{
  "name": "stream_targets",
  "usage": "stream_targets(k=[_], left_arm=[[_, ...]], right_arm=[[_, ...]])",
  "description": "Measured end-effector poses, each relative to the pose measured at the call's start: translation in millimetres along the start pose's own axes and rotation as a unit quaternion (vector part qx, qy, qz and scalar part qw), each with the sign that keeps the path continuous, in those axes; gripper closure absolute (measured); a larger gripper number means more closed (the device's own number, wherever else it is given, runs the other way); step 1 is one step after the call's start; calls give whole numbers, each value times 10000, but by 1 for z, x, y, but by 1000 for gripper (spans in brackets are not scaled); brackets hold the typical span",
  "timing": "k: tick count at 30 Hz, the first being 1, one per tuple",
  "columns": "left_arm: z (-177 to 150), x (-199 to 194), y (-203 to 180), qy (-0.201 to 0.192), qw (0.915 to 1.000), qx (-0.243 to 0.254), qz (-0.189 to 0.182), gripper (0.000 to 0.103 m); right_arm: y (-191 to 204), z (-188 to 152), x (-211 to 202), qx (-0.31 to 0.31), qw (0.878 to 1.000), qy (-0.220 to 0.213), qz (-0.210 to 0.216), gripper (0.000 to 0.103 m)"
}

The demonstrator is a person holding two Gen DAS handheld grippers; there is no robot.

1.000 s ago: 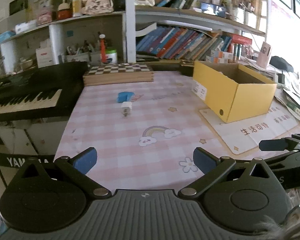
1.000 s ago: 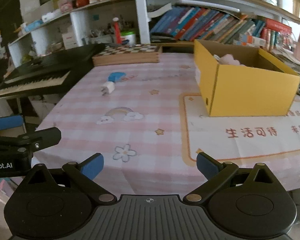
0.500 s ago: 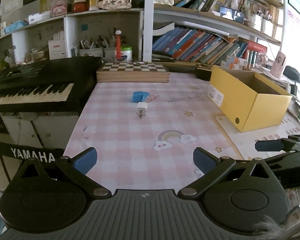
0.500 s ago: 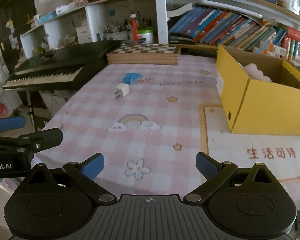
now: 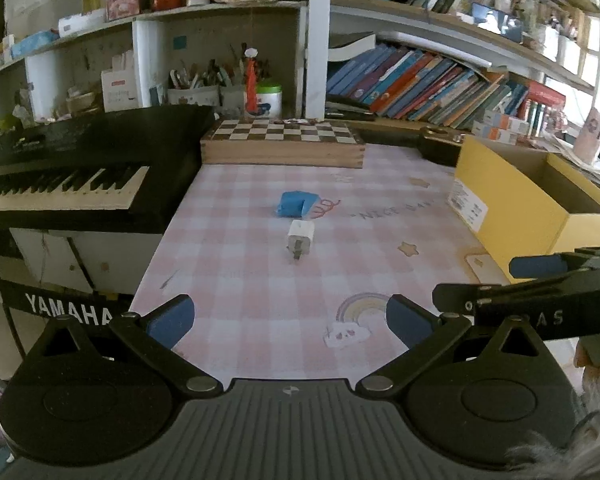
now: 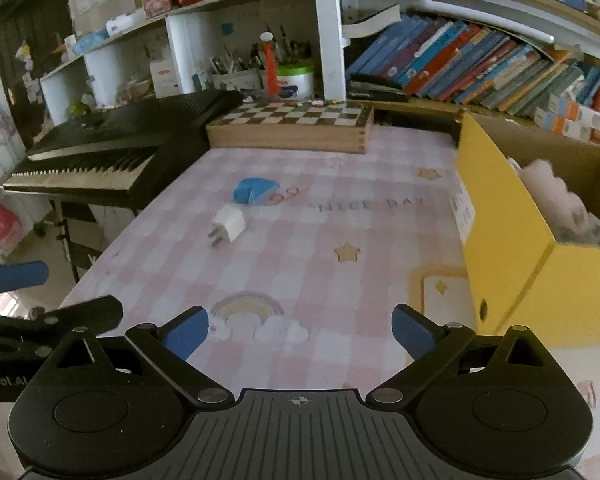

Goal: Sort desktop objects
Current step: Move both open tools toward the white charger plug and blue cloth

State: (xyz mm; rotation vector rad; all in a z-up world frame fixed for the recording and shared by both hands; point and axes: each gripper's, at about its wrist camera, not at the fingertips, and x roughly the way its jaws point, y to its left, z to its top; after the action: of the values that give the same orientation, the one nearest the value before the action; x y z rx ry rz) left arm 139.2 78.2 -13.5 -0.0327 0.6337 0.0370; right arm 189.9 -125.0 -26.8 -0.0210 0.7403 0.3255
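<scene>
Left gripper [image 5: 290, 320]: matte black ribbed body, 2 round black discs, silver pivot screws, 2 blue-padded fingers [image 5: 171, 319]. Right gripper [image 6: 300, 330]: same build, small crosshair mark on the body, blue pads [image 6: 412, 330]. White lettering "Robot.AI" on the side arm.

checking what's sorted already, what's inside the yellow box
The right wrist view shows a pale pink, soft-looking item inside the yellow box. The near wall hides the box floor, so anything lower cannot be seen.

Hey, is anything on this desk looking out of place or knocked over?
Nothing spilled or damaged. Two loose items lie mid-table: a white charger plug on its side, and a blue object just behind it, both outside the yellow box.
</scene>
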Motion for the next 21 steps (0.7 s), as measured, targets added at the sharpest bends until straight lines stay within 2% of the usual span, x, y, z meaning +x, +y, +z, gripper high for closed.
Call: stream_targets(k=[8,11,15,18,21], left_arm=[[11,43,-2,222,9996,-49,177,0],[17,60,-5,227,9996,44,169,2],[28,85,-10,133,9992,159,343,3],[36,105,-12,145,9993,181,297,8],[42,125,-16,241,9994,204,153,20]], right_arm=[[-17,33,38,-20,10000,21,91,3],[-21,47,51,9,9999,-12,126,3],[-22,64,66,-42,9998,-67,179,3],[-22,74,76,-99,9997,-76,224,3],[-22,82,84,-145,9995,-77,254,3]])
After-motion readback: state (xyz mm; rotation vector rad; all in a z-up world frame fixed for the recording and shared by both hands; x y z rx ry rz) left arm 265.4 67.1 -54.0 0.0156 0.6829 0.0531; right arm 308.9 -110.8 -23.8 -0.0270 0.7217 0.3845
